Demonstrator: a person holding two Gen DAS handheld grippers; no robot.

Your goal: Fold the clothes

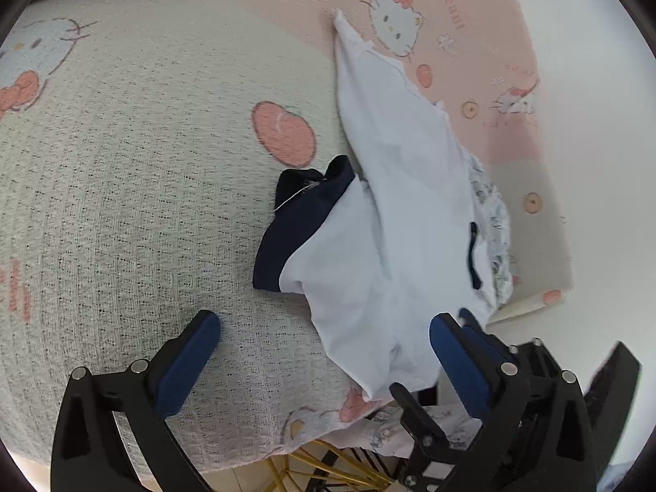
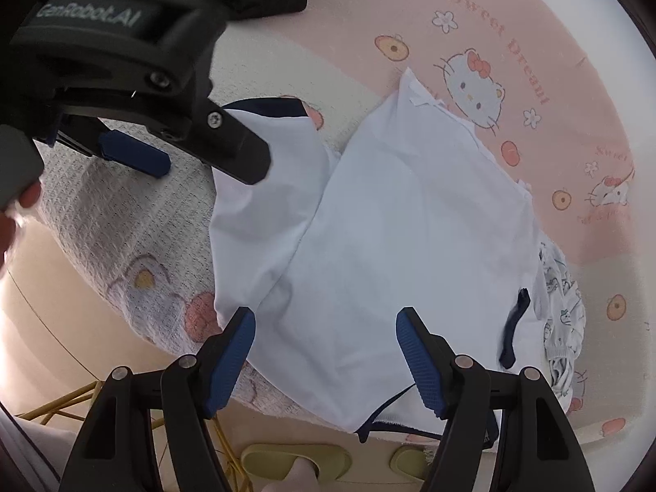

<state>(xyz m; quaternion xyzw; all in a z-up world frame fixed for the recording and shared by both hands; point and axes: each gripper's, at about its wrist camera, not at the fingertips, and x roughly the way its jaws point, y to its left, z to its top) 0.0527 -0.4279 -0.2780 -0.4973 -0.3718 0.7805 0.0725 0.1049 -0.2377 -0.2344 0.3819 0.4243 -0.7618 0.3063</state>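
Blue ribbed pads line the black fingers of the right gripper (image 2: 326, 352), which stands released, its jaws spread wide over the near edge of a white shirt (image 2: 393, 221) without pinching any cloth. Only the right wrist view takes in pale green slippers (image 2: 295, 457) on the floor below the bed edge, and the black body of the left gripper (image 2: 135, 160) at upper left with part of a hand (image 2: 16, 209) beside it. Only the left wrist view shows the dark navy collar (image 1: 303, 213) bunched at the shirt's left side, resting on the blanket.

In the left wrist view the left gripper (image 1: 324, 352) is likewise open and holds nothing: its left pad hangs over bare blanket, its right pad is at the near right edge of the shirt, and whether it touches the cloth cannot be told.

Smooth and thin, the shirt lies crumpled and partly folded over itself, running from the near bed edge toward a pointed far corner, with navy trim at its near hem. It lies on a cream waffle-knit blanket (image 1: 123, 188) printed with cartoon cats and red apples; farther off is a pink sheet (image 2: 566, 188) with the same print. A small patterned garment (image 2: 561, 307) peeks out at the shirt's right side. Yellow rods (image 1: 328, 471) show below the bed.
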